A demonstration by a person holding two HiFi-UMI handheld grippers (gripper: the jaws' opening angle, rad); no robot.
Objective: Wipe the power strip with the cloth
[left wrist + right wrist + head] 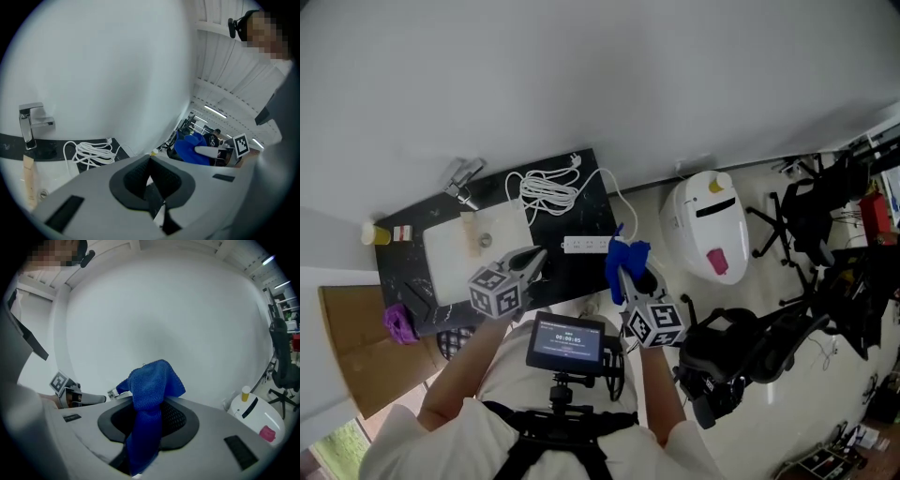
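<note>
Head view: both forearms reach fwd over the table (398, 267). The left tongs (536, 258) angle right, the right tongs (623, 278) angle left w/ blue cloth (625, 255) bunched at their tips. The power strip (586, 245) lies btwn the two tips.
Left gripper view: left tongs pressed together, empty.
Right gripper view: right tongs clamped on the cloth.

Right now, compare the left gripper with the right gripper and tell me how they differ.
The left gripper has its fingers shut together on nothing; the right gripper has its fingers shut on the blue cloth. In the head view the left gripper sits left of the power strip, by the sink; the right gripper sits at the strip's right end. Both are shut.
</note>
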